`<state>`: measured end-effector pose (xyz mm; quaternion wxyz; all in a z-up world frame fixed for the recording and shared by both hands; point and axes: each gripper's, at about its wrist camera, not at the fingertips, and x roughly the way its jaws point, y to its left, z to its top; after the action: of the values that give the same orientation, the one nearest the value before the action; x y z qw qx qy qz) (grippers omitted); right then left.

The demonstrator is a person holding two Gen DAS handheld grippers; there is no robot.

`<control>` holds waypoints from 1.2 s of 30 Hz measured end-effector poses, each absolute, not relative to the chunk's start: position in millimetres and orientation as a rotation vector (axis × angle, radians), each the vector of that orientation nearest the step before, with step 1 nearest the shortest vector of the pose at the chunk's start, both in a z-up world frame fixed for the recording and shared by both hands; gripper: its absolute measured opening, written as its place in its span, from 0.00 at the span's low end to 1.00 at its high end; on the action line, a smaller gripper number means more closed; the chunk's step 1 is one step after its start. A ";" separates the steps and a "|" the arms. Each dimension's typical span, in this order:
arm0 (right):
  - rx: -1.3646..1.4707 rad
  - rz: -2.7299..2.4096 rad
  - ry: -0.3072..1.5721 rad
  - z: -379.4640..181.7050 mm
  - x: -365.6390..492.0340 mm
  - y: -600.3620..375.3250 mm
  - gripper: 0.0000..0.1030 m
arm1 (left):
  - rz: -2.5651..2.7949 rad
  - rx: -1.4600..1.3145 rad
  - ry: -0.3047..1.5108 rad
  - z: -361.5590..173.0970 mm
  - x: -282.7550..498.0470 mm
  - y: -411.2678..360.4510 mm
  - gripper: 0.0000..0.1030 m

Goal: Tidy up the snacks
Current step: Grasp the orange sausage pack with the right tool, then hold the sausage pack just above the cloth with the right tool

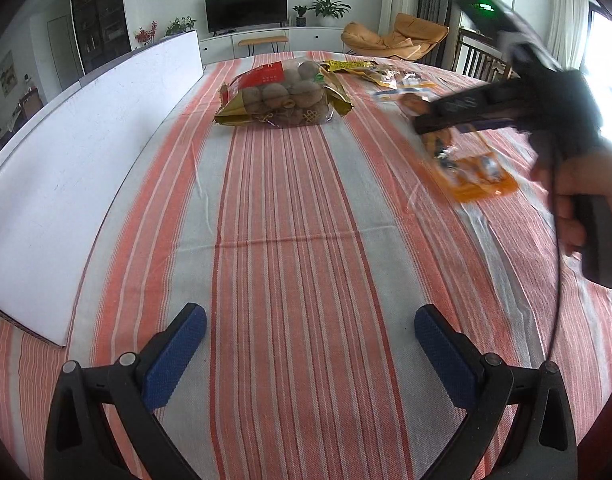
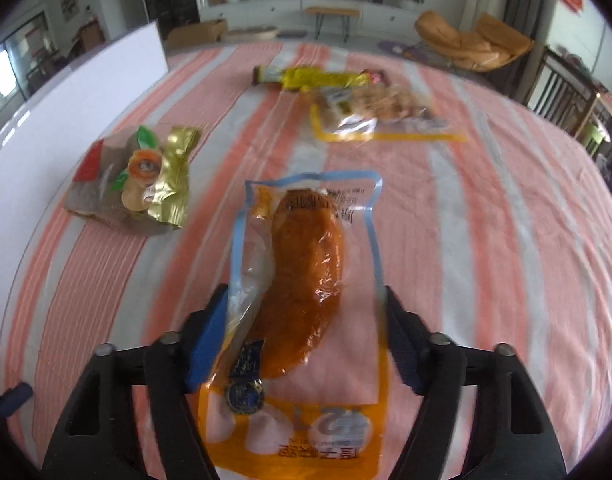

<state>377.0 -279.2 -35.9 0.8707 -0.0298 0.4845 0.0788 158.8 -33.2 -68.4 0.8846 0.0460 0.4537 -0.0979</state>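
Note:
A clear snack packet with an orange and blue border (image 2: pixel 306 248) holds a brown piece of meat and lies lengthwise between the fingers of my right gripper (image 2: pixel 306 300). Both blue pads meet its long edges, and the film crinkles at the left pad. In the left wrist view the same packet (image 1: pixel 478 176) shows blurred under the right gripper (image 1: pixel 422 124), which a hand (image 1: pixel 578 184) holds. My left gripper (image 1: pixel 310 320) stands open over the striped cloth with nothing between its fingers.
A red and gold bag of round brown snacks (image 1: pixel 282 96) (image 2: pixel 134 184) lies mid-table. Farther back lie a yellow packet (image 2: pixel 318 78) and a clear packet of pale pieces (image 2: pixel 378 112). A white board (image 1: pixel 86 128) runs along the left edge of the striped tablecloth (image 1: pixel 298 208).

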 end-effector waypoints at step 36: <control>-0.017 0.083 0.940 -40.8 298.9 -356.9 0.83 | -0.204 0.097 0.944 -68.4 158.8 -33.6 1.00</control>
<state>298.9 -356.9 -40.8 0.8908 -0.0081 0.4526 0.0402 158.8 -33.6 -68.4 0.8846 0.0466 0.4536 -0.0980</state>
